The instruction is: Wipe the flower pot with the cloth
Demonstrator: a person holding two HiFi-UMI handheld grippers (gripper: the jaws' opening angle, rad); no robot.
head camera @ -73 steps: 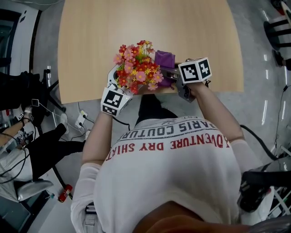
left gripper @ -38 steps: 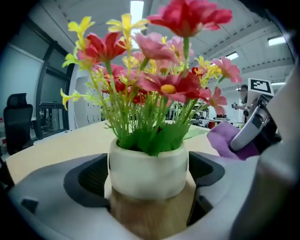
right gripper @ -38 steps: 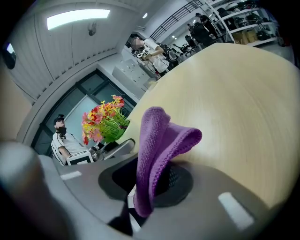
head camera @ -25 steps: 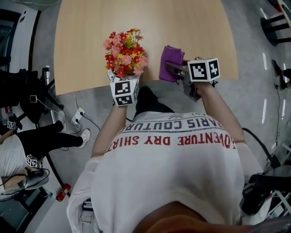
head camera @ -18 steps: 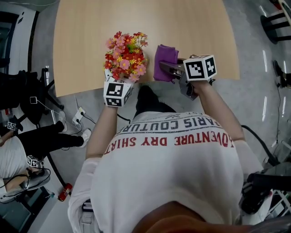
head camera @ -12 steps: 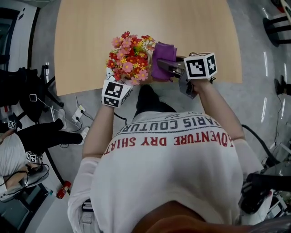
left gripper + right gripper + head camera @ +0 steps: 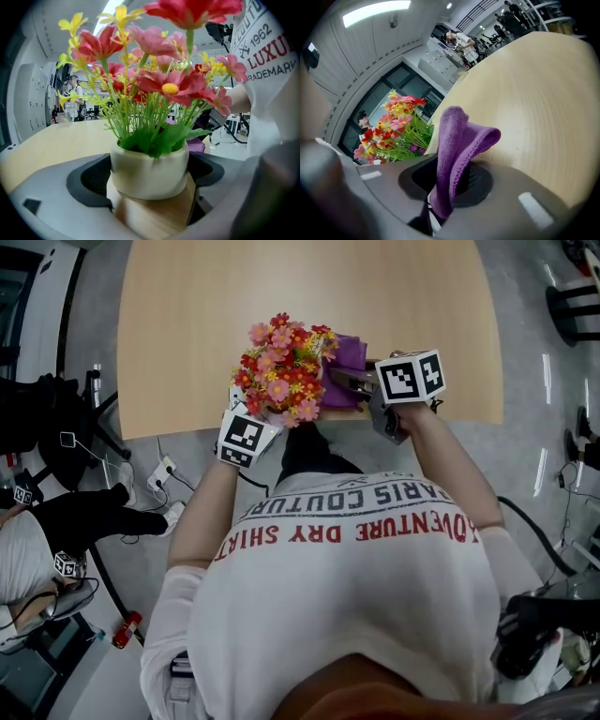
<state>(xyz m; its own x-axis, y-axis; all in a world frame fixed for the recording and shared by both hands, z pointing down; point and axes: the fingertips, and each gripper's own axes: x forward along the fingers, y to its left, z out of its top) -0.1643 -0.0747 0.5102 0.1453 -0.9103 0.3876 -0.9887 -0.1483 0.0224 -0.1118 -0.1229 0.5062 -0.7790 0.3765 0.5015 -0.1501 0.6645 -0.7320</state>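
Observation:
A cream flower pot [image 7: 149, 171] on a wooden base, filled with red, pink and yellow flowers [image 7: 284, 369], is clamped between the jaws of my left gripper [image 7: 150, 180]. The pot is held above the table's near edge and the flowers hide it in the head view. My right gripper [image 7: 452, 185] is shut on a folded purple cloth [image 7: 459, 150], which stands up out of the jaws. In the head view the purple cloth [image 7: 347, 352] lies right behind the flowers, close against them. Whether the cloth touches the pot is hidden.
The light wooden table [image 7: 309, 296] stretches away beyond both grippers. A seated person [image 7: 56, 521] and cables [image 7: 164, 488] are on the floor at the left. Other people [image 7: 461, 40] stand far off behind the table.
The left gripper has carried the potted flowers to the right, from beside the cloth to up against it. The right gripper with the cloth has hardly moved.

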